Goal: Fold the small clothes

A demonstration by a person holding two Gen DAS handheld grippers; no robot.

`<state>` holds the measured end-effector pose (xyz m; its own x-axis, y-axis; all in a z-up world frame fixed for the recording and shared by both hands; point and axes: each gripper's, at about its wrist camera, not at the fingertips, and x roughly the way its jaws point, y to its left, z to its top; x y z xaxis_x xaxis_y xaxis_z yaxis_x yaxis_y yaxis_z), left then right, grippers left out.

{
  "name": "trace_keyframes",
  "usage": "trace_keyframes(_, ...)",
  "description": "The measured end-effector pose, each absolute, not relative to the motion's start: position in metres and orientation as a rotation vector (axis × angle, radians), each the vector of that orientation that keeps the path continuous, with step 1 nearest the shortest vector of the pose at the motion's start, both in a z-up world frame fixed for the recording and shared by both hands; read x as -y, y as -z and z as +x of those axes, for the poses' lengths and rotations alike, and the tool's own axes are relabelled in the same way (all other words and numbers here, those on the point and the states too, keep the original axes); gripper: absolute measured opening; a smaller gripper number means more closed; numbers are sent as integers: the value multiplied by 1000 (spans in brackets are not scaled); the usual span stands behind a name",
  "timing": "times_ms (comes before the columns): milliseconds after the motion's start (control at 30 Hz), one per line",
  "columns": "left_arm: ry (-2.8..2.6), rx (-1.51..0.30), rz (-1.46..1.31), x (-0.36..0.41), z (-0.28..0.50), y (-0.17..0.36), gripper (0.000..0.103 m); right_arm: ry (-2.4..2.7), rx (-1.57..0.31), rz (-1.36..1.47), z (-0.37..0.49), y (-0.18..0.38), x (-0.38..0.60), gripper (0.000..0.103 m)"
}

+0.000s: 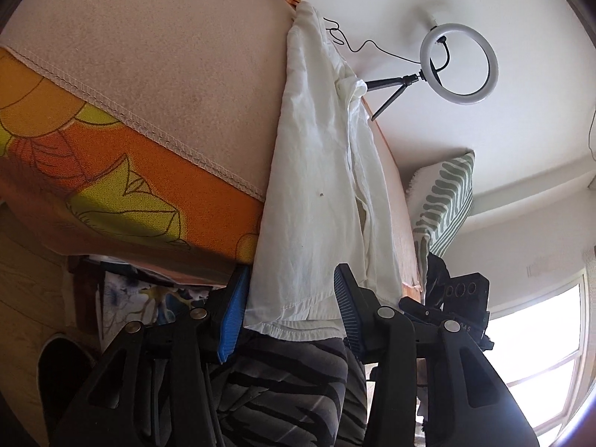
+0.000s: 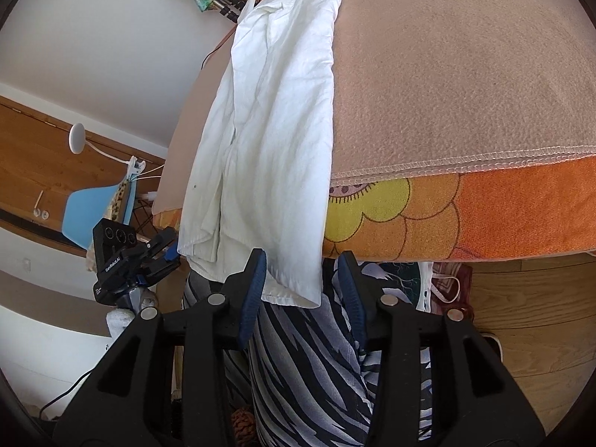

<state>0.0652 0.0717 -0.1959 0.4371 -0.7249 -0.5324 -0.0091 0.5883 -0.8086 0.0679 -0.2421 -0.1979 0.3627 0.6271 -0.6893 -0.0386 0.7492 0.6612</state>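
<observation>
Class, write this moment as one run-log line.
stage: fold paused | white shirt: folded lengthwise, hem overhanging bed edge | left tool: open, hem between pads | right tool: open, at hem

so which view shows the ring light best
The left wrist view: the ring light stands whole on its small tripod against the white wall, beyond the white garment. The right wrist view does not show it at all.

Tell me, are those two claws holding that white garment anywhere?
No. Both the left gripper and right gripper stand open around the white garment's near hem.
</observation>
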Motion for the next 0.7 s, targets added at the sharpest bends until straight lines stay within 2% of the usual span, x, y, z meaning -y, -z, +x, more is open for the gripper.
trace_keyframes(67, 537, -1040, -876, -71, 65, 200, 43, -477, -1142, 621, 70, 201, 241, 42)
trace_keyframes(133, 561, -1049, -907, -69, 65, 204, 32, -495, -1152, 635, 71, 203, 239, 39)
trace_keyframes(167, 563, -1056, -907, -68, 65, 205, 20, -510, -1155, 640, 72, 204, 238, 29)
trace_keyframes(200, 563, -1060, -911, -67, 66, 206, 15, -530, -1161, 651, 72, 205, 237, 22)
trace_keyframes(233, 566, -1064, -921, -67, 66, 207, 15, -538, -1166, 665, 73, 206, 237, 15)
trace_keyframes(267, 580, -1060, -941, -67, 65, 207, 11, -545, -1166, 676, 74, 206, 238, 12)
trace_keyframes(500, 596, -998, -958, -71, 64, 177, 10, -613, -1067, 773, 66, 188, 252, 8)
trace_keyframes(700, 625, -999, -987, -67, 80, 161, 10, -651, -1095, 808, 77, 186, 253, 8)
